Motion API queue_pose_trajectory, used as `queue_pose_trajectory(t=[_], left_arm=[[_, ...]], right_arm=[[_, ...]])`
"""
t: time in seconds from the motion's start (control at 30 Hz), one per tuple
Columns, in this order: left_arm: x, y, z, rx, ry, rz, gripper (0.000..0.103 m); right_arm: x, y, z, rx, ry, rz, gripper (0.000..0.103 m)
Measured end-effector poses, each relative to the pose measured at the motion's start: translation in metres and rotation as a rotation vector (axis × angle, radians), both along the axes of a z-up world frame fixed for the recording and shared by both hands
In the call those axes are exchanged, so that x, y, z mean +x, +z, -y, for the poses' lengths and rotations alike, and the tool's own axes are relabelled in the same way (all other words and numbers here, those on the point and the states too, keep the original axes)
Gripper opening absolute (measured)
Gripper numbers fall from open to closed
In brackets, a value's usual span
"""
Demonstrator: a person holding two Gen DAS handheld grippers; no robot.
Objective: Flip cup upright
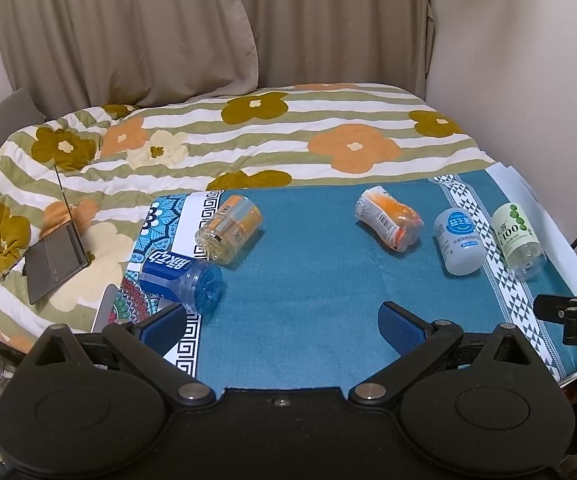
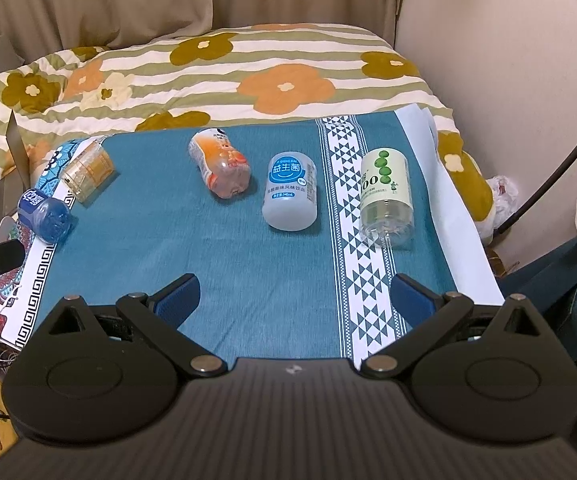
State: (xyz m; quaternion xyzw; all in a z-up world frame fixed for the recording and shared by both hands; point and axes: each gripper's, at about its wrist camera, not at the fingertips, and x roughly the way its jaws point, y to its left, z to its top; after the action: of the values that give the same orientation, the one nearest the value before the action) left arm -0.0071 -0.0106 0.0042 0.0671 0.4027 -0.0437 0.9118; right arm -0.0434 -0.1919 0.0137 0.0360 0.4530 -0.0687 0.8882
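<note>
Several cut-off bottle cups lie on their sides on a teal cloth (image 1: 308, 280) (image 2: 208, 240). From left: a blue cup (image 1: 182, 282) (image 2: 44, 214), a clear amber cup (image 1: 228, 230) (image 2: 86, 172), an orange cup (image 1: 388, 216) (image 2: 220, 166), a white cup with a blue label (image 1: 458, 240) (image 2: 290, 192), and a green-dotted clear cup (image 1: 520, 242) (image 2: 386, 198). My left gripper (image 1: 282, 326) is open and empty, near the blue cup. My right gripper (image 2: 296, 298) is open and empty, in front of the white cup.
A flowered quilt (image 1: 248, 140) covers the bed behind the cloth. An open laptop (image 1: 58, 248) lies on the quilt at the left. Curtains (image 1: 168, 28) and a wall (image 1: 528, 60) stand behind. A black cable (image 2: 560, 160) hangs at the right.
</note>
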Motion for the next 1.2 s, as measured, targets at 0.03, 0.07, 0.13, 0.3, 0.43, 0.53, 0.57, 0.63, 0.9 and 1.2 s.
queue_pose_trajectory(t=[0.03,0.07,0.13,0.3,0.43,0.53,0.57,0.63,0.9,1.2], left_arm=[[0.0,0.0,0.0,0.0,0.0,0.0,0.103],[0.0,0.0,0.0,0.0,0.0,0.0,0.103],[0.0,0.0,0.0,0.0,0.0,0.0,0.103],[0.0,0.0,0.001,0.002,0.0,0.001,0.103],[0.0,0.0,0.001,0.002,-0.001,0.001,0.103],[0.0,0.0,0.001,0.001,-0.001,0.001,0.103],[0.0,0.0,0.001,0.001,-0.001,0.001,0.103],[0.0,0.0,0.001,0.002,-0.001,0.001,0.103],[0.004,0.009,0.015,-0.004,-0.02,-0.01,0.103],[0.027,0.009,0.068,-0.021,-0.095,-0.043,0.103]], right_arm=[[-0.001,0.001,0.0,0.001,-0.001,0.001,0.103],[0.0,0.001,0.001,0.001,0.0,0.001,0.103],[-0.001,0.001,0.001,0.002,0.0,0.001,0.103],[-0.001,0.002,0.001,0.003,0.0,0.0,0.103],[-0.001,0.002,0.002,0.003,0.0,0.001,0.103],[-0.001,0.002,0.002,0.003,0.0,0.001,0.103],[-0.001,0.002,0.002,0.003,0.0,0.001,0.103],[-0.001,0.002,0.002,0.003,0.0,0.001,0.103],[-0.001,0.008,0.008,0.017,0.003,0.001,0.103],[0.003,0.01,0.044,-0.002,0.053,0.007,0.103]])
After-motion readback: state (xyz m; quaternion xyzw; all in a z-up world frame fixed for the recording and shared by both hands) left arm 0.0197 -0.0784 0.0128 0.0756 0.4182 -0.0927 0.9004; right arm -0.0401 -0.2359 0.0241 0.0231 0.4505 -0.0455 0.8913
